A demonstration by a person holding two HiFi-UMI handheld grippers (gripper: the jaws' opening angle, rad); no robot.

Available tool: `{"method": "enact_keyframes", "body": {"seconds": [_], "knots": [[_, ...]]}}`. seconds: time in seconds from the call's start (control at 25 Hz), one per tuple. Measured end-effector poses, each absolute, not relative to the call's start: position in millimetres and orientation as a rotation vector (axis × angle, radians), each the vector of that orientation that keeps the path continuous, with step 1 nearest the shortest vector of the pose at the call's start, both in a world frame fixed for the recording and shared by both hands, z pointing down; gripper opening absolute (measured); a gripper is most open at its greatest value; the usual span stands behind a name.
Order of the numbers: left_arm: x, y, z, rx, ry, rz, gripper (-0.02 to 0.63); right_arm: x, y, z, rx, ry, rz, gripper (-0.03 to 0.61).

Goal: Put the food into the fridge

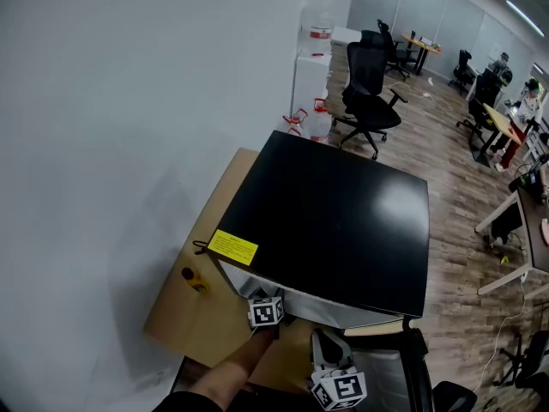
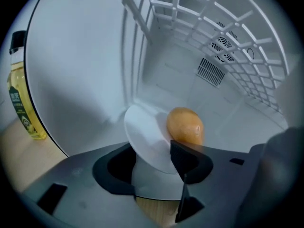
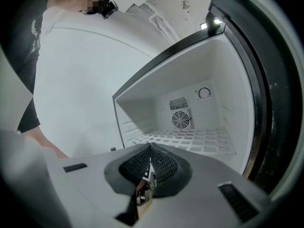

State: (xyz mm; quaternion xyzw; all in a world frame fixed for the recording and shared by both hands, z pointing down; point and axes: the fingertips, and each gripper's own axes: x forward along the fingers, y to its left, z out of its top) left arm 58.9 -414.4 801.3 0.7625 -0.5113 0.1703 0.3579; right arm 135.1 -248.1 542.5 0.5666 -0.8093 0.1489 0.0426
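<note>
Orange oval food [image 2: 185,126] (on white plate [image 2: 145,139]) appears long-axis upright.

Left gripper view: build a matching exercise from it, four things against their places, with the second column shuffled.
Things
1 orange-brown food
2 white plate
3 oil bottle
4 round fan vent

Places
A outside the fridge, on the wooden table
B on the fridge's back wall
C on the plate
D between the jaws of the left gripper

Pairs: 1-C, 2-D, 3-A, 4-B
</note>
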Motion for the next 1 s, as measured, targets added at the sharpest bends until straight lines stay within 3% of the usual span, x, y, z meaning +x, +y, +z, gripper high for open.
{"method": "enact_keyframes", "body": {"seconds": [0.16,0.28,1.0], "knots": [[62.2,-414.8,801.6,2.015,-1.325,0.515,0.279,141.1,-246.7,542.5,1.754,-2.465,0.454,0.06],[58.6,-417.2,809.1,2.03,-1.361,0.565,0.301,142.8,-245.1,543.5,1.76,-2.46,0.457,0.06],[75.8,-427.8,806.5,2.138,-1.293,0.655,0.319,149.7,-234.1,550.4,1.772,-2.437,0.461,0.06]]}}
